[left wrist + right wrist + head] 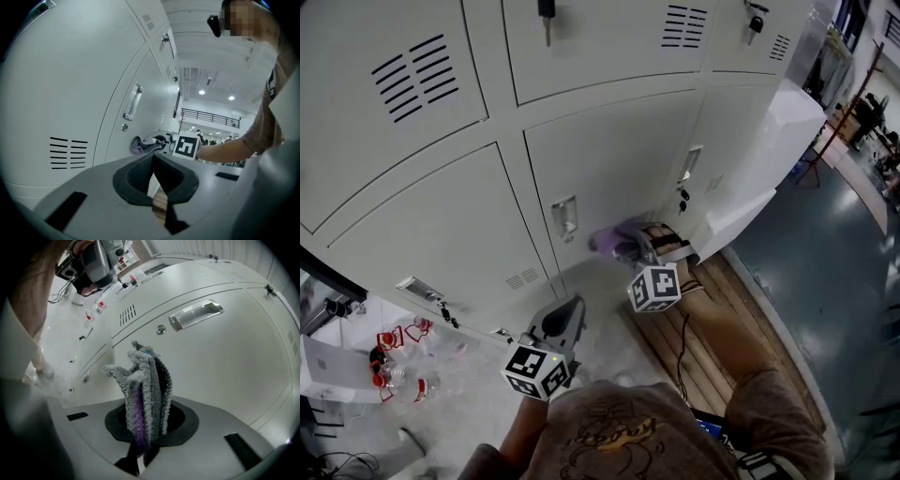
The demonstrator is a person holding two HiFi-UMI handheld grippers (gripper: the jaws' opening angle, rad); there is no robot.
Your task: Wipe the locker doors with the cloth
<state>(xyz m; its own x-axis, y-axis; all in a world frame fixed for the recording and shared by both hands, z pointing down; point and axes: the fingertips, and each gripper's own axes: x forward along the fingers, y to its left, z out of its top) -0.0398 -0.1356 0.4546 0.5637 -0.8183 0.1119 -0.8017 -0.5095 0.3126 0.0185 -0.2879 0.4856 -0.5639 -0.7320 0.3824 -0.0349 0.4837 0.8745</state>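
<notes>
Lockers (pixel 412 234) stand in a pale row, all shut. The right tongs (pixel 628 246) squeeze tight on a fluffy cloth (pixel 609 242) that is grey with some purple. The cloth is bunched up and pokes out past the tips. It presses on one locker door (pixel 619 159) low down, under the silver handle (pixel 564 217) and the little round lock (pixel 161 328). The left tongs (pixel 566 314) hang lower and off to the left, away from the cloth. Their tips are closed together with nothing between them. Bottles (pixel 403 361) with red tops sit down low at the left.
</notes>
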